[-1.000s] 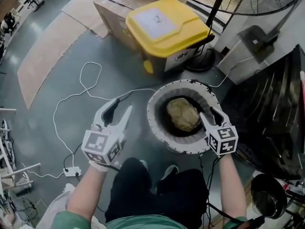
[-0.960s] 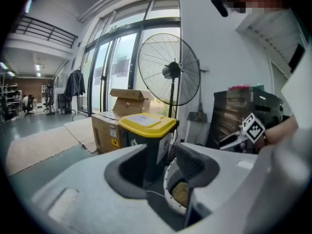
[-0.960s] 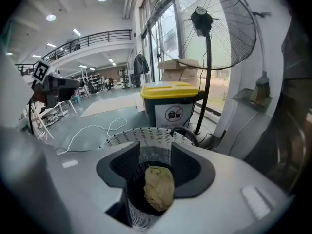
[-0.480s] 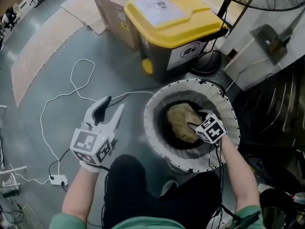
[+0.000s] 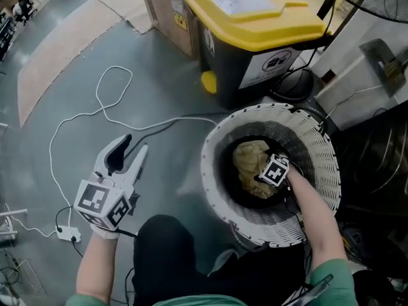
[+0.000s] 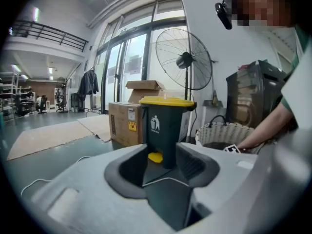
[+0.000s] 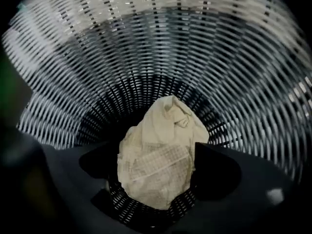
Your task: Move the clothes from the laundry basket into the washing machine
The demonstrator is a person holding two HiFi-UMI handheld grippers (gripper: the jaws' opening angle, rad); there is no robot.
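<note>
A white woven laundry basket [image 5: 319, 146] stands on the floor at the right. One crumpled cream cloth [image 5: 247, 159] lies at its bottom. My right gripper [image 5: 261, 178] reaches down inside the basket, right above the cloth. In the right gripper view its jaws have just been opening and stand wide on either side of the cloth [image 7: 163, 130], which lies between them unpressed. My left gripper [image 5: 132, 146] hangs open and empty over the bare floor, left of the basket, pointing toward the bin.
A dark bin with a yellow lid [image 5: 255, 18] stands just behind the basket, with a cardboard box [image 5: 167, 5] to its left. A white cable [image 5: 95, 113] loops over the floor to an adapter [image 5: 67, 233]. A standing fan [image 6: 184, 60] and a dark machine [image 6: 248, 99] lie to the right.
My right gripper has dropped from the basket's rim down into the basket and tipped to point at the cloth. My left gripper has sunk lower and drifted left.
</note>
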